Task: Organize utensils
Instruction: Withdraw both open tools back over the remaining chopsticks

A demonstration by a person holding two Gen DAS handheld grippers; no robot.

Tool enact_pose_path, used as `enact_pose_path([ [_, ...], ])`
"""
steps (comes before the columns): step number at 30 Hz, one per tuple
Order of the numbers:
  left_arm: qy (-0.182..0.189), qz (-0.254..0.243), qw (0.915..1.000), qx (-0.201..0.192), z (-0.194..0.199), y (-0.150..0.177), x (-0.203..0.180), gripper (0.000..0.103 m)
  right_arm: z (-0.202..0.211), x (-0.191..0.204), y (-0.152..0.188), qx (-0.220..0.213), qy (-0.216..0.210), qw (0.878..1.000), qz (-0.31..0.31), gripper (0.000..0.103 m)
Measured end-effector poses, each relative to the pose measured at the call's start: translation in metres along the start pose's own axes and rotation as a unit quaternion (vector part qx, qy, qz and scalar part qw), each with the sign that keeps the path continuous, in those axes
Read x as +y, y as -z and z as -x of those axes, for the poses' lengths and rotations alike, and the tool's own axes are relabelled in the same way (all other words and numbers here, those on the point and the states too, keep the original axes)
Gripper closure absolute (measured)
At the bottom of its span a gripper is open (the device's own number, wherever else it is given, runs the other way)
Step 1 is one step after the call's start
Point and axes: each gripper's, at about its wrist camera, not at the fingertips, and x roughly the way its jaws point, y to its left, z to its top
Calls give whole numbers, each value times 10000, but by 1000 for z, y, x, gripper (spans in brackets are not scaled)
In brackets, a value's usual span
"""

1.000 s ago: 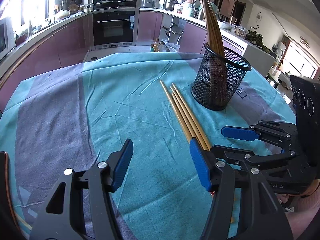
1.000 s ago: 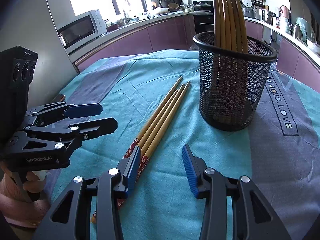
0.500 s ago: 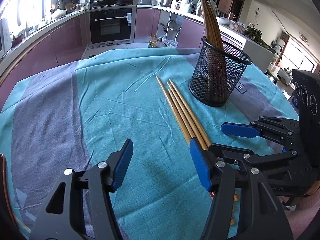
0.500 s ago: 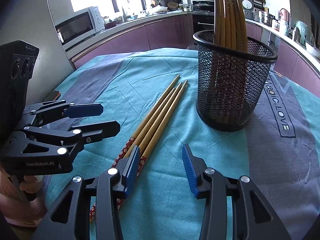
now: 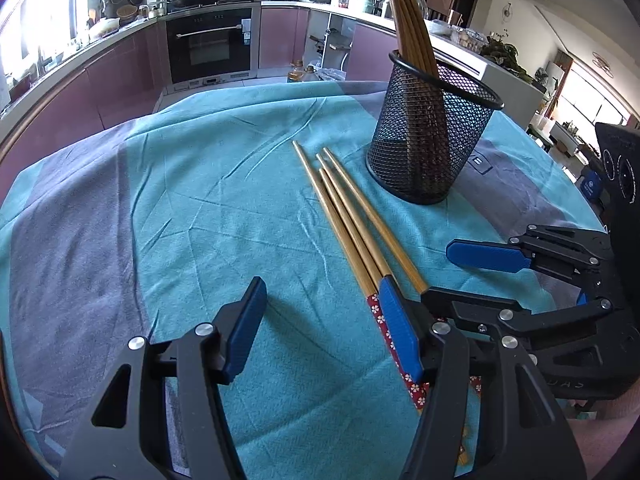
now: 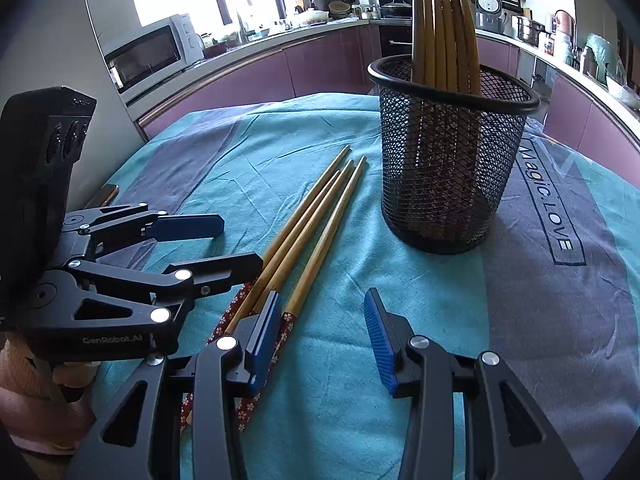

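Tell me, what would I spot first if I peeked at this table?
Probably the black mesh cup standing on the teal tablecloth, with wooden chopsticks sticking up out of it. Right beside it, four more chopsticks lie loose in a bunch on the cloth. Nearest you, the left gripper and right gripper hover open by the chopsticks' flowery red ends.
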Motion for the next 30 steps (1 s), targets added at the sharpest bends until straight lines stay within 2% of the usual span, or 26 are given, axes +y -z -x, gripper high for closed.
enact_pose_path([
  [10, -137, -54, 9999, 72, -7, -4, -4, 45, 1, 0, 1, 9, 40, 10000, 40, 62],
  [21, -99, 61, 9998, 141, -6, -4, 1, 68, -3, 4, -2, 18, 108, 9999, 63, 63],
  [25, -72, 16, 9998, 158, -7, -10, 0, 69, -9, 6, -9, 27, 165, 9998, 92, 64],
  [30, -113, -31, 9997, 221, -15, -18, -1, 69, -16, 5, -17, 38, 216, 9997, 79, 71],
])
